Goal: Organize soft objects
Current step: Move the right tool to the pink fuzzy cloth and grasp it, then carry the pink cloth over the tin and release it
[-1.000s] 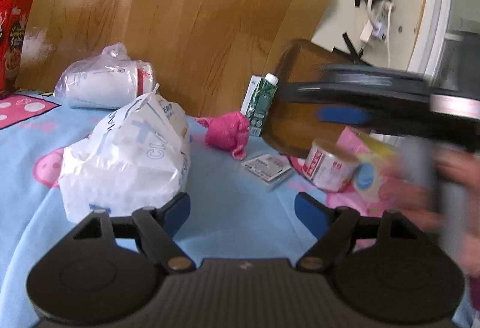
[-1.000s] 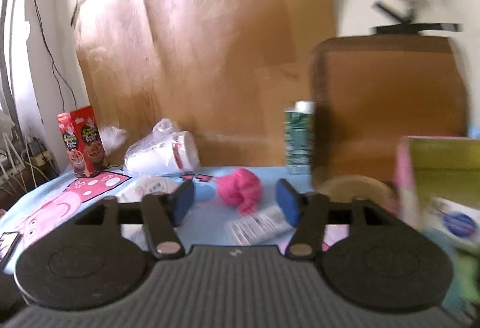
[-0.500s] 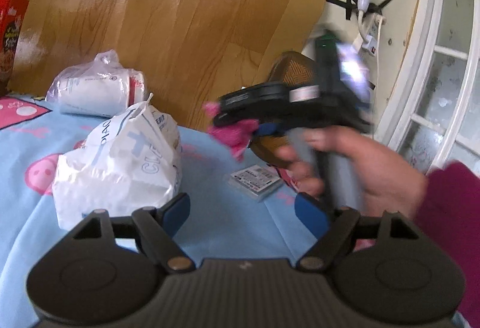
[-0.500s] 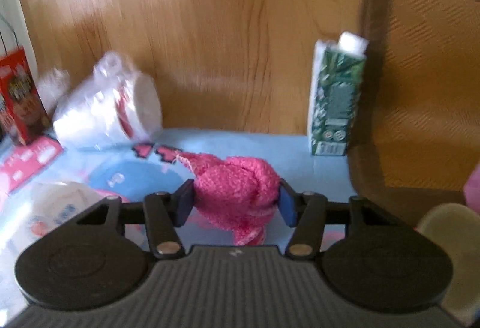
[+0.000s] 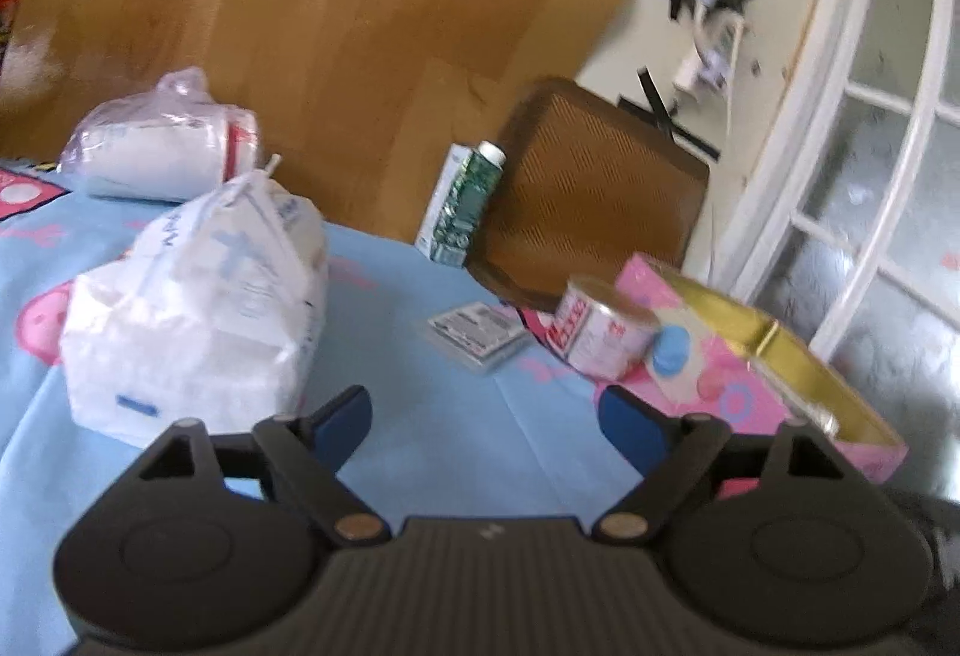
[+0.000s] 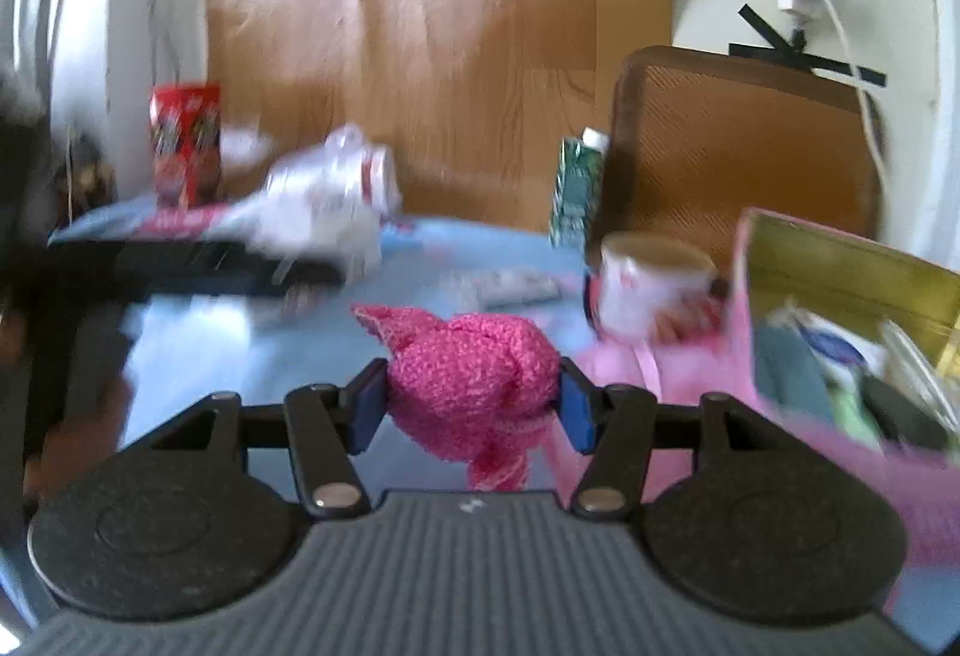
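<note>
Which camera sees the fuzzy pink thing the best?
The right wrist view. The fuzzy pink bundle sits squeezed in the right gripper, close and in the middle. The left wrist view shows none of it, only the open left gripper.

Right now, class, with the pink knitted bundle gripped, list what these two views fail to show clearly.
- Pink box contents: right wrist view, motion blur smears them.
- Red carton print: right wrist view, blurred, small.
- Flat packet label: left wrist view, too small.
- Pink bundle underside: right gripper body hides it.
</note>
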Tool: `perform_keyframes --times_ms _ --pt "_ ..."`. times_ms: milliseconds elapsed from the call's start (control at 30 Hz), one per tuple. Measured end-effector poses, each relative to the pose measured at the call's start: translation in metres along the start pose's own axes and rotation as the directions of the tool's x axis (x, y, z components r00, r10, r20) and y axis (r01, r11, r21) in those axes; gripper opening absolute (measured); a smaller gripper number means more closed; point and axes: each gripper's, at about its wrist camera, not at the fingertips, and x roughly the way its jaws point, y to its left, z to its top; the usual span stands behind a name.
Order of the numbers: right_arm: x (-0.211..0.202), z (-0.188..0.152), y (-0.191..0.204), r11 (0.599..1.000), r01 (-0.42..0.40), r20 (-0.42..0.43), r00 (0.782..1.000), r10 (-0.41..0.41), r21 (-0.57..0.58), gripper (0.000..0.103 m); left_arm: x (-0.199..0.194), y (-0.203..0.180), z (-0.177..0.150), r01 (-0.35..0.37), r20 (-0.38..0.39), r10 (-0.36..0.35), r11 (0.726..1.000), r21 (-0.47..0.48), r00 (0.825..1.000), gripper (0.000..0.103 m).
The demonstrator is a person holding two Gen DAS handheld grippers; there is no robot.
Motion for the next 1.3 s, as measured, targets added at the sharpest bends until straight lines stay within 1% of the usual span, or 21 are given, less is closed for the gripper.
perform_keyframes --times_ms 100,133,200,233,333,367,400,433,500,567,733,833,867,933,967,1000,1100,1200,1300 --pt "-0.005 -0.024 0.007 1.000 0.007 -0.055 0.998 -0.007 -0.017 0.062 0.003 -0.006 -0.002 -0.023 -0.018 0.023 0.999 0.038 1.000 0.087" --pt "-0.003 -0.027 0.005 1.000 0.014 -0.059 0.998 -0.014 -0.004 0.063 0.003 -0.008 -0.003 -0.034 -0.023 0.035 0.998 0.048 0.999 0.087" --pt "-0.005 -0.031 0.002 1.000 0.004 -0.053 0.999 -0.003 0.029 0.063 0.004 -0.014 -0.005 -0.058 -0.031 0.060 0.996 0.068 0.998 0.087" --pt "-0.006 -0.032 0.002 1.000 0.004 -0.047 0.999 -0.002 0.030 0.063 0.005 -0.016 -0.007 -0.076 -0.036 0.079 0.994 0.083 0.996 0.087" --pt "-0.005 -0.040 0.004 0.999 0.005 -0.043 0.999 -0.004 0.035 0.062 0.007 -0.022 -0.009 -0.099 -0.053 0.106 0.988 0.114 0.993 0.087" --pt "-0.006 -0.044 0.005 0.999 0.013 -0.047 0.999 -0.011 0.034 0.059 0.007 -0.024 -0.010 -0.105 -0.056 0.112 0.987 0.123 0.992 0.087" --pt "-0.005 -0.050 0.005 0.999 0.018 -0.058 0.998 -0.016 0.040 0.059 0.007 -0.024 -0.011 -0.110 -0.057 0.118 0.986 0.128 0.991 0.087" --pt "-0.006 -0.053 0.001 0.997 0.010 -0.045 0.999 -0.006 0.079 0.058 0.007 -0.026 -0.011 -0.118 -0.059 0.127 0.984 0.133 0.990 0.087" --pt "-0.010 -0.051 0.001 0.997 0.013 -0.049 0.999 -0.009 0.079 0.047 0.006 -0.027 -0.012 -0.136 -0.062 0.146 0.981 0.136 0.987 0.087" --pt "-0.014 -0.051 0.000 0.996 0.013 -0.051 0.999 -0.009 0.087 0.043 0.006 -0.027 -0.013 -0.148 -0.072 0.158 0.981 0.125 0.985 0.087" --pt "-0.019 -0.055 0.001 0.995 0.015 -0.048 0.999 -0.010 0.097 0.042 -0.002 -0.027 -0.014 -0.160 -0.071 0.166 0.983 0.088 0.984 0.087" --pt "-0.022 -0.058 0.003 0.996 0.018 -0.045 0.999 -0.014 0.088 0.045 -0.008 -0.023 -0.016 -0.125 -0.095 0.127 0.992 0.023 0.987 0.088" --pt "-0.025 -0.061 0.003 0.996 0.016 -0.043 0.999 -0.013 0.087 0.049 -0.012 -0.024 -0.016 -0.119 -0.094 0.120 0.993 0.012 0.988 0.088" --pt "-0.027 -0.062 0.002 0.996 0.015 -0.041 0.999 -0.011 0.093 0.053 -0.019 -0.027 -0.016 -0.086 -0.096 0.085 0.996 -0.011 0.992 0.091" --pt "-0.028 -0.062 0.001 0.995 0.013 -0.041 0.999 -0.009 0.095 0.057 -0.023 -0.030 -0.016 -0.060 -0.098 0.058 0.998 -0.018 0.994 0.094" --pt "-0.028 -0.061 0.001 0.995 0.010 -0.041 0.999 -0.006 0.096 0.063 -0.026 -0.035 -0.016 -0.038 -0.097 0.036 0.999 -0.016 0.995 0.099" --pt "-0.026 -0.061 0.003 0.996 0.001 -0.036 0.999 0.002 0.093 0.073 -0.029 -0.053 -0.016 0.035 -0.103 -0.033 0.999 0.021 0.994 0.101" --pt "-0.023 -0.058 0.006 0.997 0.017 -0.026 1.000 -0.015 0.071 0.074 -0.022 -0.074 -0.016 0.094 -0.133 -0.087 0.994 0.050 0.987 0.102" --pt "-0.023 -0.056 0.004 0.997 0.040 -0.025 0.999 -0.039 0.066 0.075 -0.013 -0.099 -0.017 0.155 -0.153 -0.139 0.983 0.100 0.978 0.101"
